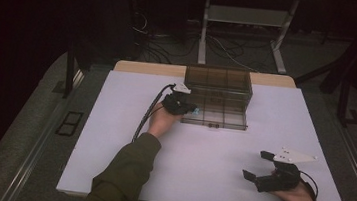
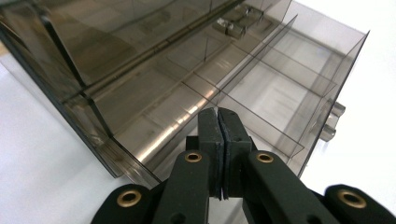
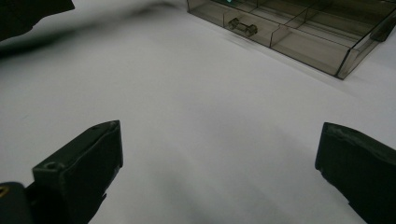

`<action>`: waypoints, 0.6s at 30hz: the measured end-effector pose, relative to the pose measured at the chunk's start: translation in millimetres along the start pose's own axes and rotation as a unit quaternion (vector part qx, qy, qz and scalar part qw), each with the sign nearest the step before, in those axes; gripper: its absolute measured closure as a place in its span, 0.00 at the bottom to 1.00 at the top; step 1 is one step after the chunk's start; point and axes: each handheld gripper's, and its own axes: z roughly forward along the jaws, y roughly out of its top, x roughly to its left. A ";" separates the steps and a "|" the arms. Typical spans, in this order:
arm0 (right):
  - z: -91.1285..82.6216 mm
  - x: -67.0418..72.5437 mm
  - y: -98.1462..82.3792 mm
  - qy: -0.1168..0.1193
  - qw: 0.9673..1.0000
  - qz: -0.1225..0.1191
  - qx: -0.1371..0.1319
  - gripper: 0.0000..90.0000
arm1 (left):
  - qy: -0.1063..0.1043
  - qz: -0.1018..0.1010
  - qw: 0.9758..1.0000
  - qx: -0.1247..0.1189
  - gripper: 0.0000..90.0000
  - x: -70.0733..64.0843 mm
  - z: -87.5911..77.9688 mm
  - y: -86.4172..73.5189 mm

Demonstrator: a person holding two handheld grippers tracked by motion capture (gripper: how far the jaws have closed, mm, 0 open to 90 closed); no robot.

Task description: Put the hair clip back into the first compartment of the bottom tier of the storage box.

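A smoky clear drawer box [image 1: 218, 87] sits at the far middle of the white tabletop [image 1: 201, 153], its lower drawer [image 1: 215, 115] pulled out. The left tool [image 1: 189, 108], clenched empty, is at the drawer's left end; its own view shows dividers [image 2: 261, 100] inside. The right tool [image 1: 256, 165] rests released, well nearer than the box.

The table top [image 1: 200, 158] is plain white. The drawer box [image 1: 218, 87] is smoky brown see-through plastic, its dividers the same tint. Both grippers are black, the left gripper [image 2: 218, 140] with brass-coloured rivets, the right gripper [image 1: 259, 169] under a pale grey plate. The person's 2 sleeves [image 1: 126, 170] are olive green.
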 end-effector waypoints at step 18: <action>0.0 0.0 -0.1 0.001 1.000 0.001 0.002 0.00 | 0.005 -0.013 1.000 0.012 0.95 -1.6 5.1 -2.6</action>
